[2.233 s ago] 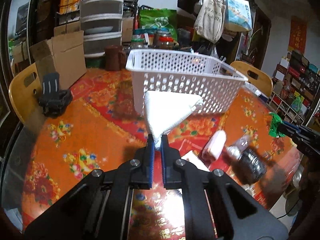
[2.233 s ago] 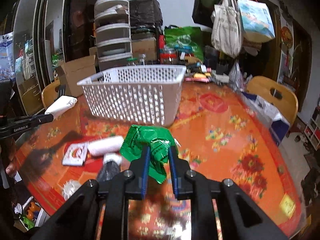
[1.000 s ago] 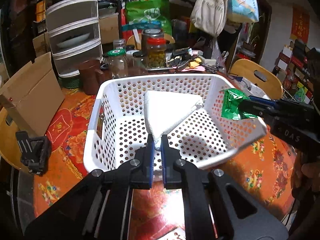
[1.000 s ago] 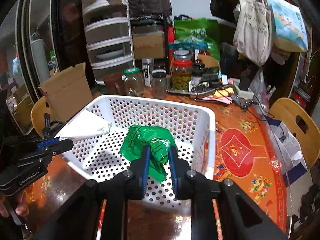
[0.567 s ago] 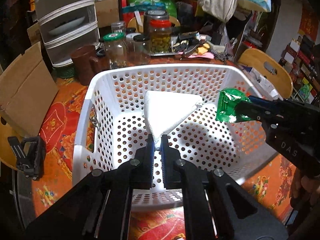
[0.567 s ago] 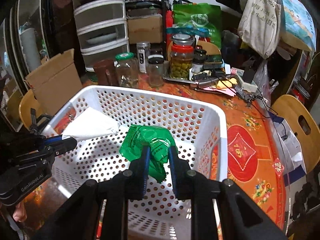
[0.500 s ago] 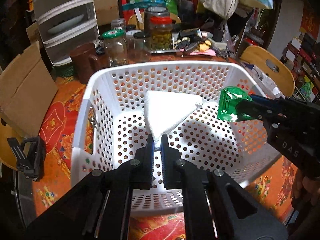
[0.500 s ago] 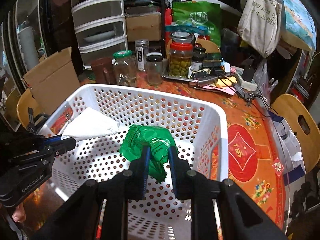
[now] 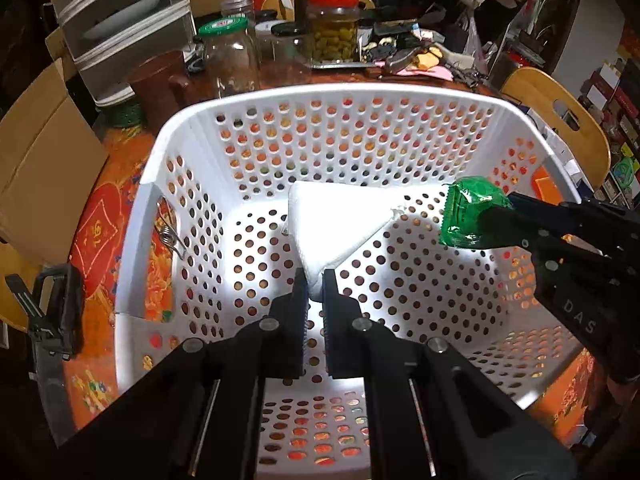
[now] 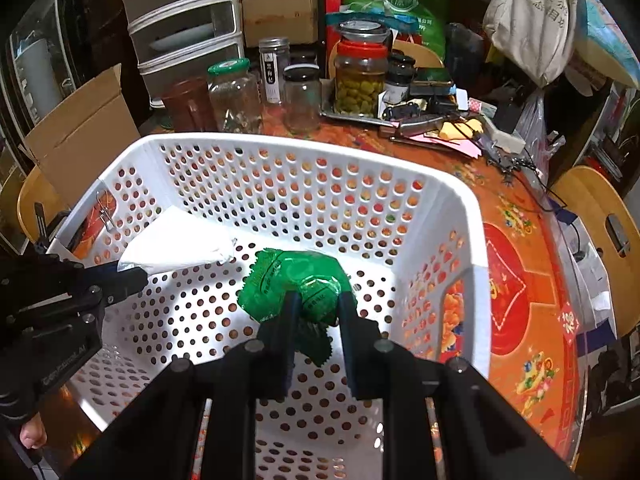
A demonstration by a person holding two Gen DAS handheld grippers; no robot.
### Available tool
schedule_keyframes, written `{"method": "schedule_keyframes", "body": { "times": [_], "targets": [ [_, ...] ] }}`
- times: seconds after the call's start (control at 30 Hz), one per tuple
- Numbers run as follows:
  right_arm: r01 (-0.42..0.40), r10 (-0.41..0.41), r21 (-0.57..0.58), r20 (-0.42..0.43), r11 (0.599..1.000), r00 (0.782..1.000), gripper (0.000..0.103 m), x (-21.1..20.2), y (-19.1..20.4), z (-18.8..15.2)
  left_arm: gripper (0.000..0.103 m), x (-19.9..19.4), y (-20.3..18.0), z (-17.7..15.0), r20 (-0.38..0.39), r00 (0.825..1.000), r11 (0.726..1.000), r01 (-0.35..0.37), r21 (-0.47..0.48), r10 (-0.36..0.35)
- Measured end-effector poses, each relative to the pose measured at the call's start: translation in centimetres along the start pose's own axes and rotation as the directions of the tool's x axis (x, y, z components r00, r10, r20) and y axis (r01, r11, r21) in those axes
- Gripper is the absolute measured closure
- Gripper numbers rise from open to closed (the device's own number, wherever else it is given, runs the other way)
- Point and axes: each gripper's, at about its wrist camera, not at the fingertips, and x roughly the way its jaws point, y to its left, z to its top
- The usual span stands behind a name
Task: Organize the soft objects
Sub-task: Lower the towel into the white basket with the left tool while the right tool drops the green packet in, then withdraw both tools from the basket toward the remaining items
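A white perforated basket (image 9: 148,208) (image 10: 468,216) stands on the orange patterned table. My left gripper (image 9: 315,280) is shut on a white tissue pack (image 9: 340,220) and holds it inside the basket, above its floor. It also shows in the right wrist view (image 10: 176,240). My right gripper (image 10: 319,304) is shut on a crumpled green packet (image 10: 292,280) and holds it inside the basket, right of the tissue pack. The packet also shows in the left wrist view (image 9: 468,210).
Glass jars (image 10: 234,96) (image 10: 362,76), a brown mug (image 9: 154,84) and clutter stand behind the basket. A cardboard box (image 9: 36,160) is at the left, a black clamp (image 9: 56,312) on the table left of the basket. Wooden chairs (image 9: 556,120) stand around.
Both grippers have moved from beside the basket to over it and then down into it, each still holding its object.
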Motion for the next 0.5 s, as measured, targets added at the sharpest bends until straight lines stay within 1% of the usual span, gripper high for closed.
{"method": "schedule_keyframes", "body": {
  "times": [0.2, 0.27, 0.3, 0.33, 0.37, 0.4, 0.43, 0.47, 0.5],
  "targets": [
    [0.000, -0.001, -0.010, -0.027, 1.000, 1.000, 0.082, 0.6, 0.4, 0.1, 0.097, 0.8, 0.1, -0.1, -0.024, 1.000, 1.000, -0.001, -0.019, 0.001],
    [-0.002, 0.002, -0.004, -0.017, 1.000, 1.000, 0.081, 0.4, 0.5, 0.1, 0.092, 0.6, 0.1, -0.1, -0.011, 1.000, 1.000, 0.006, -0.021, -0.006],
    [-0.003, 0.003, -0.003, 0.000, 1.000, 1.000, 0.081, 0.0, 0.4, 0.1, 0.083, 0.2, 0.1, -0.1, 0.001, 1.000, 1.000, 0.017, -0.023, -0.017],
    [-0.004, 0.004, -0.001, 0.010, 1.000, 1.000, 0.080, -0.3, 0.4, 0.2, 0.069, -0.1, 0.2, -0.1, 0.013, 1.000, 1.000, 0.013, -0.027, -0.013],
    [-0.007, 0.006, 0.007, 0.028, 1.000, 1.000, 0.078, -0.9, 0.2, 0.2, 0.060, -0.6, 0.3, -0.1, 0.031, 1.000, 0.999, 0.004, -0.032, -0.003],
    [-0.013, 0.012, 0.013, 0.045, 1.000, 0.999, 0.076, -1.6, 0.0, 0.1, 0.045, -1.3, 0.4, -0.1, 0.058, 0.998, 0.999, 0.001, -0.038, 0.001],
    [-0.018, 0.017, 0.019, 0.060, 1.000, 0.998, 0.071, -2.2, -0.2, 0.1, 0.040, -2.0, 0.5, -0.2, 0.082, 0.997, 0.999, 0.004, -0.041, -0.001],
    [-0.027, 0.025, 0.024, 0.087, 0.999, 0.996, 0.060, -3.5, -0.5, -0.1, 0.040, -3.3, 0.6, -0.3, 0.114, 0.993, 0.999, 0.015, -0.042, -0.010],
    [-0.034, 0.031, 0.025, 0.112, 0.999, 0.993, 0.053, -4.6, -0.7, -0.4, 0.039, -4.2, 0.7, -0.5, 0.132, 0.991, 0.999, 0.024, -0.039, -0.019]
  ]
}}
